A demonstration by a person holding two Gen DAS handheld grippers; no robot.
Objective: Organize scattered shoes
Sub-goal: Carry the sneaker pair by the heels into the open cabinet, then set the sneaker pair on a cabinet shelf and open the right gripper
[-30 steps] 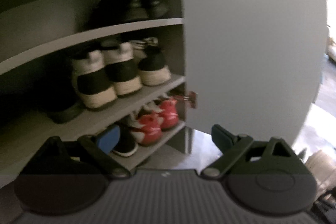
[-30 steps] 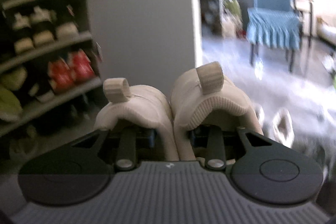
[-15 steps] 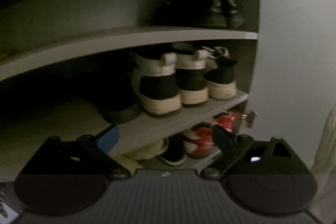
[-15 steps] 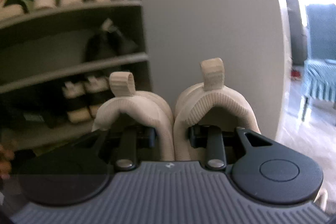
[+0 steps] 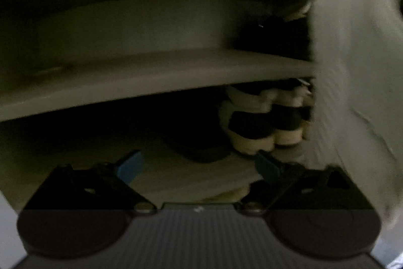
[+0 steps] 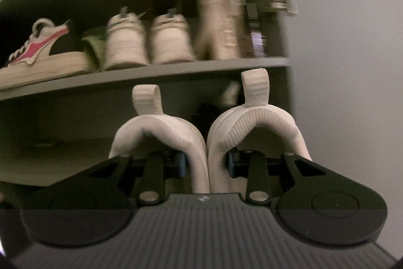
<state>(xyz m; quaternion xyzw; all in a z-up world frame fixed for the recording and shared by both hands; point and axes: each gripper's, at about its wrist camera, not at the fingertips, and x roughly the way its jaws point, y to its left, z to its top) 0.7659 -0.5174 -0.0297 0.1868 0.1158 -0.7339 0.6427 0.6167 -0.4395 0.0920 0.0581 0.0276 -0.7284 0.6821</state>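
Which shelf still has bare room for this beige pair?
The shelf straight ahead, behind the beige pair in the right gripper, looks bare left of the dark shoes. The shelf above is crowded with sneakers.

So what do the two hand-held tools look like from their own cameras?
They look alike. The left tool has a ribbed grey body, two round black discs, black linkage arms on silver pivot pins, and blue pads on its fingers. The right tool matches, with a small white logo on the ribbed body.

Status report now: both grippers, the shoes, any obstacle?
Right gripper shut on beige shoe pair. Left gripper opening, nothing between. Black shoes already on facing shelf.
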